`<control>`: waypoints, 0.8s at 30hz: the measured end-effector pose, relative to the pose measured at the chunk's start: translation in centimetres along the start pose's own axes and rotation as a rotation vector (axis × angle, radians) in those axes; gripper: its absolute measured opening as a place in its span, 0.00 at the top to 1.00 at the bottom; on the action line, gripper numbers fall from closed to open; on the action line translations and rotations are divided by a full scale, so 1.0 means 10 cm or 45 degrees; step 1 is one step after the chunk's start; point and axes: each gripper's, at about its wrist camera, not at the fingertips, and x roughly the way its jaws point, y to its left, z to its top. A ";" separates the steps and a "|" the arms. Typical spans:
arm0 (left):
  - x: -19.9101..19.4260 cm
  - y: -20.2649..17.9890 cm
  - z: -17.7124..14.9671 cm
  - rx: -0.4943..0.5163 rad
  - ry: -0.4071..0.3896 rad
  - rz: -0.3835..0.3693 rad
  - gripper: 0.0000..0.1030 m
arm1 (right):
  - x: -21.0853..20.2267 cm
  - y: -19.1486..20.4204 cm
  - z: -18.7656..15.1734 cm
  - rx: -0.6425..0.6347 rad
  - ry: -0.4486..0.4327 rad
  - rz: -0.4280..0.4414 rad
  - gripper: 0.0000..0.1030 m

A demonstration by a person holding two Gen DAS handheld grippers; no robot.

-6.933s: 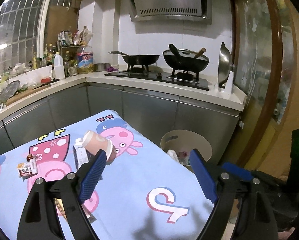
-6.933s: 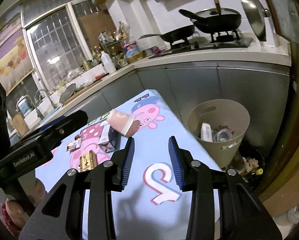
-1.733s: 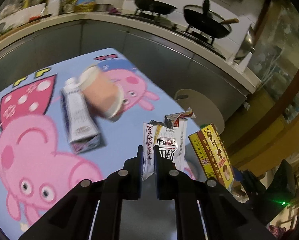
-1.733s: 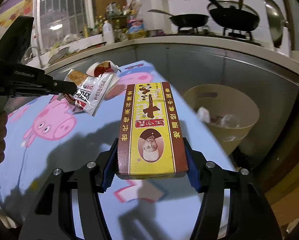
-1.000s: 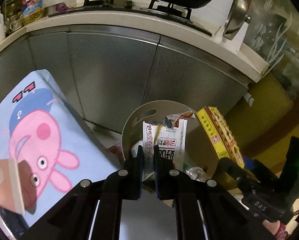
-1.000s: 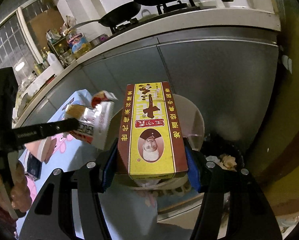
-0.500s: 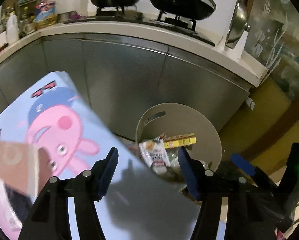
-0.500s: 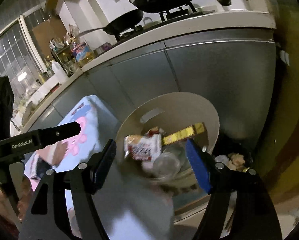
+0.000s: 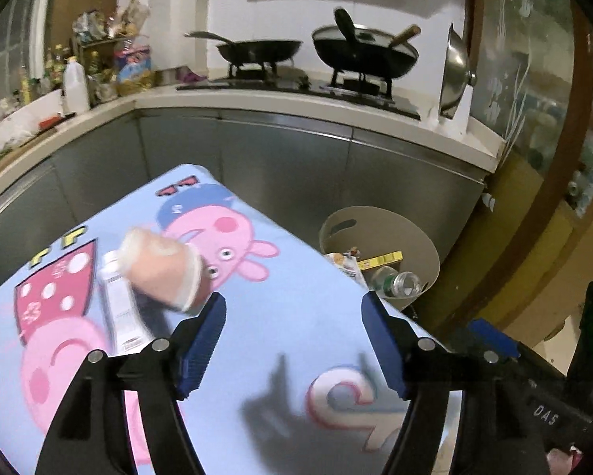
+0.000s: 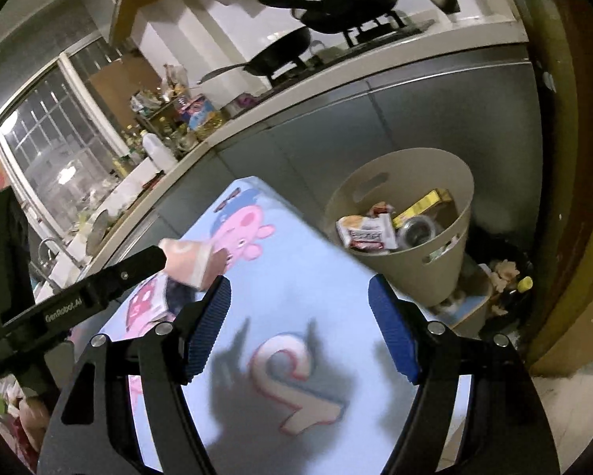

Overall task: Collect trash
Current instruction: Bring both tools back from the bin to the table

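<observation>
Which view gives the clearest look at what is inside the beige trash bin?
The right wrist view: it looks down into the trash bin, showing the snack wrapper, yellow box and a clear bottle. The left wrist view shows the bin farther off, its contents partly hidden behind the table edge.

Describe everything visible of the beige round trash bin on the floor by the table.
The beige round plastic trash bin stands upright on the floor between the cartoon-print table and the grey cabinet fronts. Its wall flares upward and has slot-shaped handle cutouts near the rim. Inside lie a white snack wrapper, a yellow carton and a clear plastic bottle. Neither gripper touches it.
</observation>
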 end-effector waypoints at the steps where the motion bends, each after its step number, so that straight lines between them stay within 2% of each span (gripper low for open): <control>1: -0.07 0.04 -0.03 -0.003 -0.011 0.008 0.31 | -0.03 0.07 -0.03 -0.009 0.000 0.005 0.30; 11: -0.68 0.46 -0.31 -0.076 -0.121 0.096 0.28 | -0.19 0.62 -0.17 -0.119 -0.003 0.055 0.30; 17: -0.81 0.57 -0.40 -0.092 -0.147 0.118 0.27 | -0.29 0.81 -0.22 -0.153 -0.034 0.073 0.30; 24: -0.93 0.69 -0.47 -0.105 -0.166 0.138 0.27 | -0.26 1.01 -0.32 -0.197 -0.002 0.096 0.30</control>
